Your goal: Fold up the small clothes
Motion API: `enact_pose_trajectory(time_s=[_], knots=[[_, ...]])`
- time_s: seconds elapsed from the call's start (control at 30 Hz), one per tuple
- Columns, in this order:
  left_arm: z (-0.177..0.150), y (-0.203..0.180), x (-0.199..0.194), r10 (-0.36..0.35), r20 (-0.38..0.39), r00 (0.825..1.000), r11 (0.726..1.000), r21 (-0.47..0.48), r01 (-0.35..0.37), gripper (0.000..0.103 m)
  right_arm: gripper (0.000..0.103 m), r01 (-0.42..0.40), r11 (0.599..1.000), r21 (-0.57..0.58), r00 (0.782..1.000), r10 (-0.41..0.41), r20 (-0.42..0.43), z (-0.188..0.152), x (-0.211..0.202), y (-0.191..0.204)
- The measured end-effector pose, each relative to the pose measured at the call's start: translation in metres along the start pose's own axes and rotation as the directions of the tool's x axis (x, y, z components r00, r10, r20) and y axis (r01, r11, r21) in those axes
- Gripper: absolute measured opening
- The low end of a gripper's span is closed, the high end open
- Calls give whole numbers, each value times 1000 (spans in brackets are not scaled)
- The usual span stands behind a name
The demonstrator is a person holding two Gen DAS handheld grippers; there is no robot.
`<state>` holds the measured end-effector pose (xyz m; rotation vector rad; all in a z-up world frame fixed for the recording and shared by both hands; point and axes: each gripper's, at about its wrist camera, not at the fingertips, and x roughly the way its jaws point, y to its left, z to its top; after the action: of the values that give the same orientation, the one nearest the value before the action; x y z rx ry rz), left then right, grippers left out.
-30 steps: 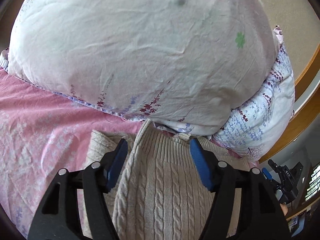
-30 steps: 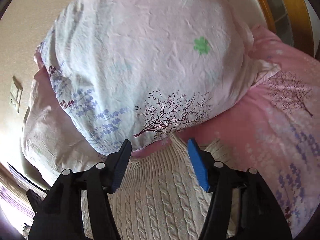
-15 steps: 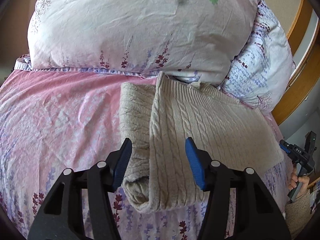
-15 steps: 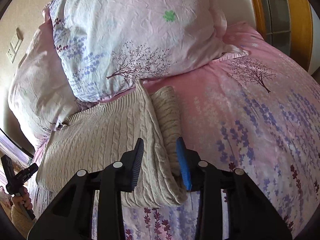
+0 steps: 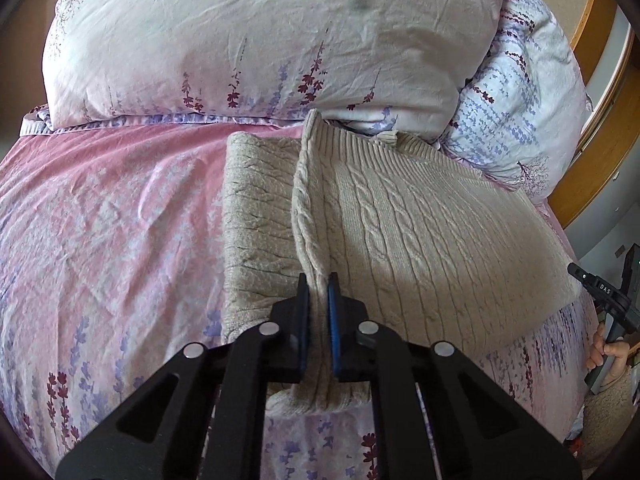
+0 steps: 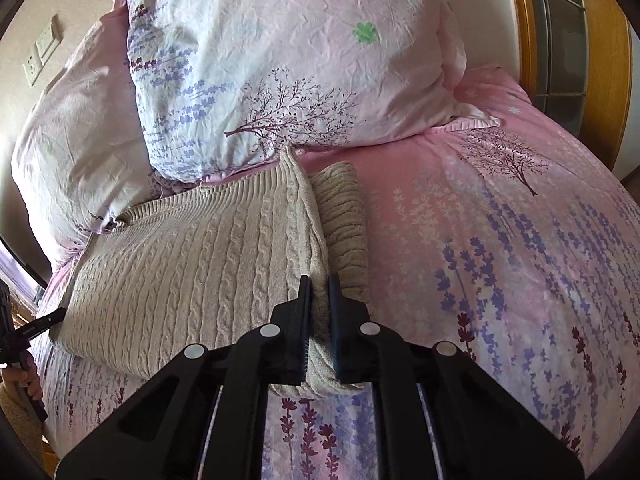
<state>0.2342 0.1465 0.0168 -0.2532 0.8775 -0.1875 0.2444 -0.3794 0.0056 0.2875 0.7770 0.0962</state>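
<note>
Both grippers (image 5: 319,312) (image 6: 320,312) clamped on sweater (image 5: 420,232) edge fold — thick, soft knit, floppy — best gripped at bulky near corners.

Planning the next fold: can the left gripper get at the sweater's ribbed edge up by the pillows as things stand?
Probably not yet: the left gripper is shut on the near fold of the sweater, and the ribbed edge lies against the pillow.

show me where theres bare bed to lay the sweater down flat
The pink bedspread lies bare on the sweater's right in the right wrist view, below the pillows. It is crowded at the pillows, which the sweater's top edge touches.
</note>
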Motion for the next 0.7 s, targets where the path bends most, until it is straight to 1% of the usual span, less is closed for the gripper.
enact_pose_trajectory(time_s=[0.13, 0.2, 0.3, 0.33, 0.4, 0.53, 0.67, 0.7], knots=[[3, 5, -8, -17, 5, 1000, 1000, 2, 17, 7, 8, 0, 999, 36, 1000, -1, 23, -5, -15, -4], [3, 9, -9, -22, 3, 1000, 1000, 1, 22, 7, 8, 8, 999, 52, 1000, -8, 2, -11, -14, -9], [0, 12, -1, -23, -17, 1000, 1000, 5, 23, 7, 8, 53, 996, 69, 997, -50, -50, -21, 1, -16], [0, 11, 0, -20, -9, 1000, 1000, 14, 20, 7, 8, 60, 995, 78, 996, -55, -63, -22, 5, -17], [0, 10, -1, -15, -5, 1000, 1000, 18, 15, 7, 8, 84, 994, 65, 995, -80, -64, -22, 6, -12], [-1, 10, -7, -32, 12, 999, 999, 15, 32, 9, 8, 128, 991, 29, 990, -126, -63, -27, 2, -2], [0, 9, -9, -14, 20, 1000, 1000, 12, 14, 12, 8, 159, 987, 17, 986, -158, -60, -26, 4, 0], [1, 8, -12, -5, 33, 999, 1000, 9, 4, 13, 11, 175, 985, 11, 984, -174, -47, -25, 1, 2]])
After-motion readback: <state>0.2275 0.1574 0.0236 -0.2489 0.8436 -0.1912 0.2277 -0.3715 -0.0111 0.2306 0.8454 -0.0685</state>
